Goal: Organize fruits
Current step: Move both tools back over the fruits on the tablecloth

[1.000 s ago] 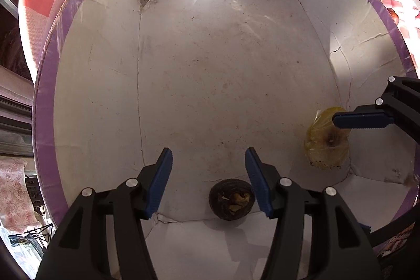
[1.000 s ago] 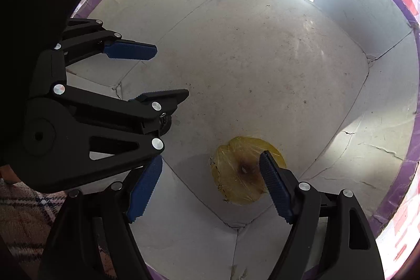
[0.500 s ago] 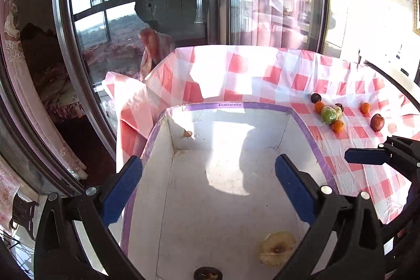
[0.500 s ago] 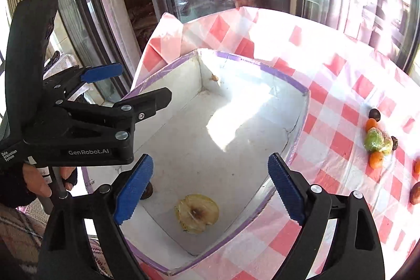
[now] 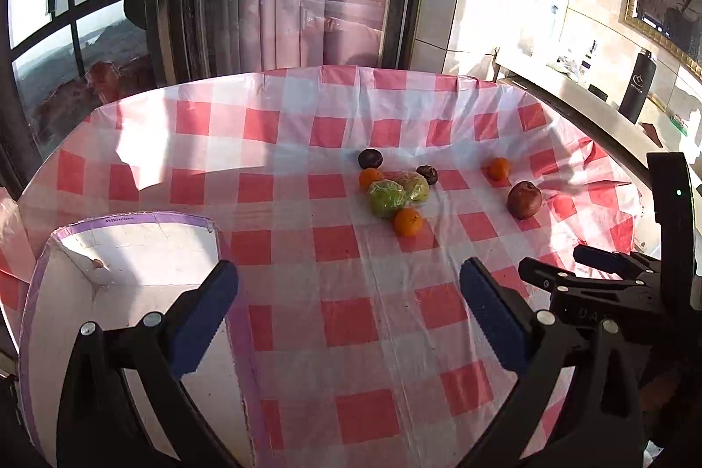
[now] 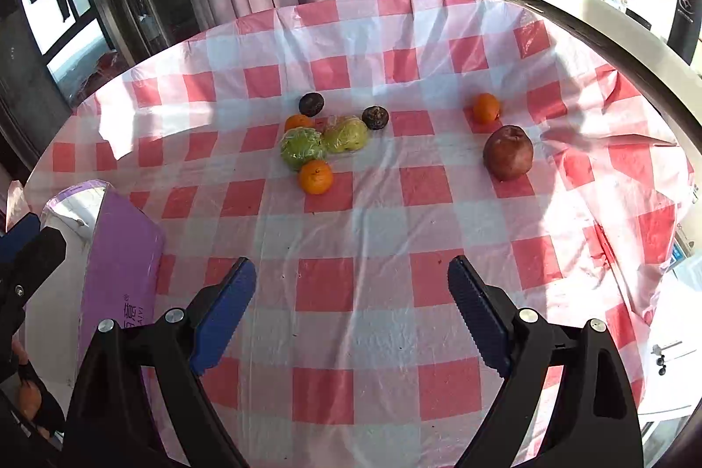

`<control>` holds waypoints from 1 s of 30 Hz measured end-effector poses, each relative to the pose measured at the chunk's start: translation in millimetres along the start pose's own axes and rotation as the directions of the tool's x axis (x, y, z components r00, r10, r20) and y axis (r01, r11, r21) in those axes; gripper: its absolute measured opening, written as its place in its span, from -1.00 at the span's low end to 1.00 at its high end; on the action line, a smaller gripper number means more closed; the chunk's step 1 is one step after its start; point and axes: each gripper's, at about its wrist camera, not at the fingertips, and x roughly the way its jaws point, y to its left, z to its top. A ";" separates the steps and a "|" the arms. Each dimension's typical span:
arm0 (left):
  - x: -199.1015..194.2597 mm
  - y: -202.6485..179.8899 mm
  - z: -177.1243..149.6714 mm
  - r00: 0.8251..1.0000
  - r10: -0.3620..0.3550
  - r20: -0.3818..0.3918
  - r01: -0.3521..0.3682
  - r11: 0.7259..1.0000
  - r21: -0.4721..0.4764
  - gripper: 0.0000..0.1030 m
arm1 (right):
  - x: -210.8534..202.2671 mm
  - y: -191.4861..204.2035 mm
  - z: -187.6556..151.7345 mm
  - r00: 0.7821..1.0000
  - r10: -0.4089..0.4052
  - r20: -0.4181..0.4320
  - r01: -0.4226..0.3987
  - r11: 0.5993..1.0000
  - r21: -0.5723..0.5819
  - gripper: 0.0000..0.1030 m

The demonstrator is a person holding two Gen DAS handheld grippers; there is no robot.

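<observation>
Several fruits lie on the red-checked tablecloth (image 6: 351, 231): two wrapped green fruits (image 6: 302, 148), oranges (image 6: 315, 176), two dark round fruits (image 6: 311, 104), a lone orange (image 6: 485, 107) and a dark red apple (image 6: 508, 152). The same cluster (image 5: 386, 198) and apple (image 5: 524, 199) show in the left wrist view. The white box with a purple rim (image 5: 131, 248) stands at the left; its purple side (image 6: 123, 257) shows in the right wrist view. My left gripper (image 5: 349, 319) and right gripper (image 6: 351, 310) are both open, empty, above the cloth short of the fruit.
Windows and curtains stand behind the table's far edge. A counter with a dark bottle (image 5: 638, 86) runs at the right. The right gripper's body (image 5: 614, 292) sits close at the left gripper's right. The tablecloth hangs wrinkled over the right edge.
Both grippers rose out of the box, leaving a dark fruit and a yellow wrapped fruit inside, and swung right to face the fruit on the cloth. Both jaws opened wider.
</observation>
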 end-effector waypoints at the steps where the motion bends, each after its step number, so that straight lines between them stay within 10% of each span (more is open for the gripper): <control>1: 16.7 -8.3 -5.5 0.999 -0.018 -0.039 0.018 1.000 -0.001 0.96 | 7.5 -20.1 -1.0 0.999 -0.043 -0.029 0.043 0.999 0.021 0.68; 14: 154.7 -78.9 -59.3 0.950 0.138 -0.279 -0.112 0.988 0.106 0.96 | 81.2 -141.8 -34.8 0.988 -0.107 -0.111 0.116 0.990 0.082 0.68; 30: 254.7 -86.2 -14.7 0.949 0.167 -0.266 -0.180 0.983 -0.025 0.97 | 178.8 -160.2 47.9 0.996 -0.079 -0.046 0.079 0.997 -0.001 0.92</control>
